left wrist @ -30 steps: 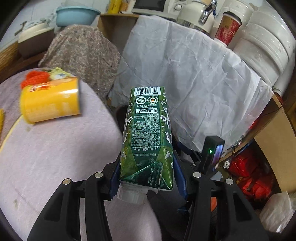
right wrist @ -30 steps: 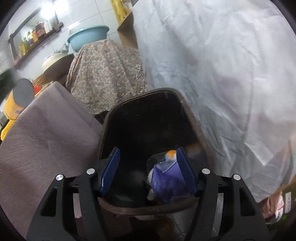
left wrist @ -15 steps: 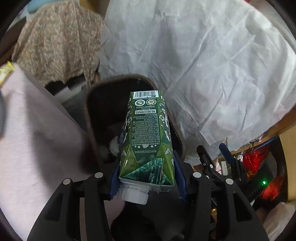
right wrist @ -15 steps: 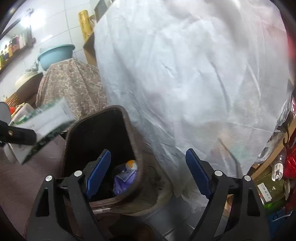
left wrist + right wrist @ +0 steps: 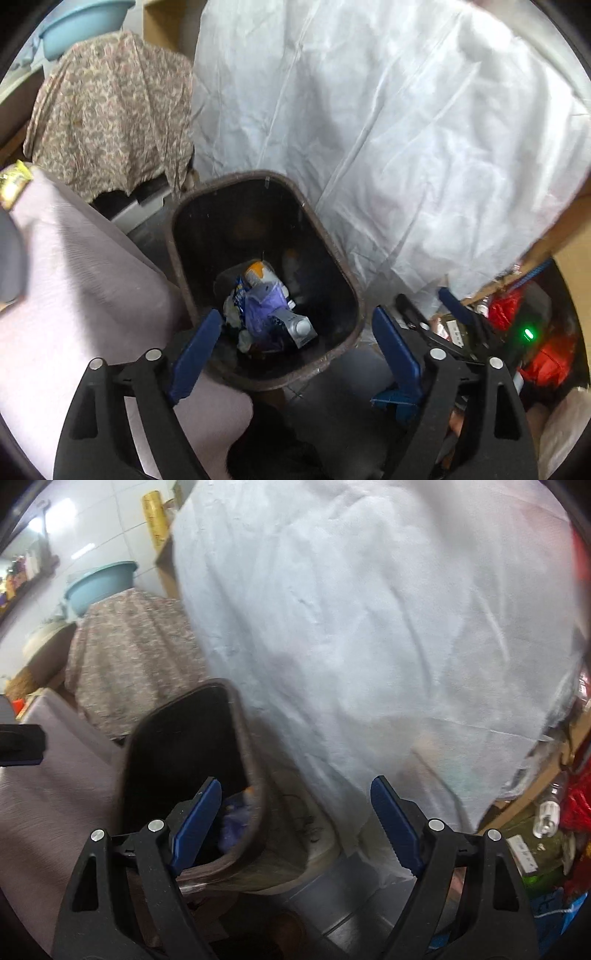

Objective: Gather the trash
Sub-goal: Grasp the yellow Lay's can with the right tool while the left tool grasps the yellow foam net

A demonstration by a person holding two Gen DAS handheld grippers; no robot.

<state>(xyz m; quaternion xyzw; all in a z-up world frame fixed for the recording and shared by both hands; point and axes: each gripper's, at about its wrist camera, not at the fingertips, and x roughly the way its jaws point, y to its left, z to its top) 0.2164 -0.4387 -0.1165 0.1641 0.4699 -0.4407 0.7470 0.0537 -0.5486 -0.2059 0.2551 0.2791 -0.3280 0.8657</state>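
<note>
White sheeting point(image 5: 388, 129) backs a dark trash bin point(image 5: 334, 258) at frame centre. The left gripper point(image 5: 295, 343), jaws just opened and empty, hangs directly over its mouth, nearer than the open, empty right gripper point(image 5: 295, 812); discarded packaging point(image 5: 266, 310) lies inside.

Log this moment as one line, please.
stage: drop done | left gripper: jaws just opened, empty, above bin | right gripper: open, empty | carton: in bin

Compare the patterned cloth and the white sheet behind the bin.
The patterned cloth is beige with a small floral print; the white sheet is plain. The patterned cloth is the smaller and drapes left of the trash bin; the white sheet spreads wider, behind and right. Both hang over hidden furniture.
</note>
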